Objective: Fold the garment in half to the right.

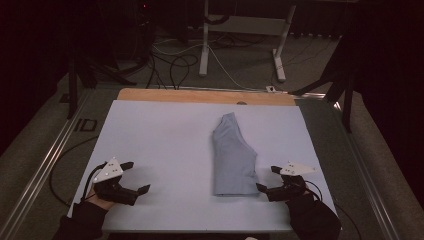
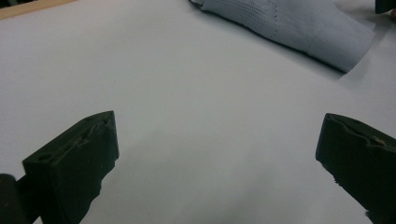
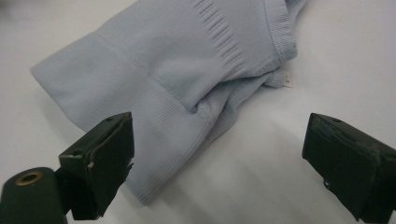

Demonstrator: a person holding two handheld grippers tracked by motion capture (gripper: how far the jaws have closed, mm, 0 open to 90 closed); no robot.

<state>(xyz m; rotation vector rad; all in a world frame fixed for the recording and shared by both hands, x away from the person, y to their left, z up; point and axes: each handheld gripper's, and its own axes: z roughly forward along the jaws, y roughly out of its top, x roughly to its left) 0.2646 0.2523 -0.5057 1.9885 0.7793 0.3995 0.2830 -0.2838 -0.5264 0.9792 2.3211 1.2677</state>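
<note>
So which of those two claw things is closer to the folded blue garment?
The right gripper: its open jaws sit just beside the near right corner of the garment. The left gripper is well off to the garment's left, over bare table.

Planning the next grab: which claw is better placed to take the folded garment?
Right. The right claw sits open at the light-blue garment's near corner; the left claw is well off on bare mat.

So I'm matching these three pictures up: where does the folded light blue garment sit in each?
High view: folded light blue garment right of centre on the white mat.
Left gripper view: top right.
Right gripper view: upper left to centre, behind the open jaws.
Shared landmark: its ribbed hem.
</note>
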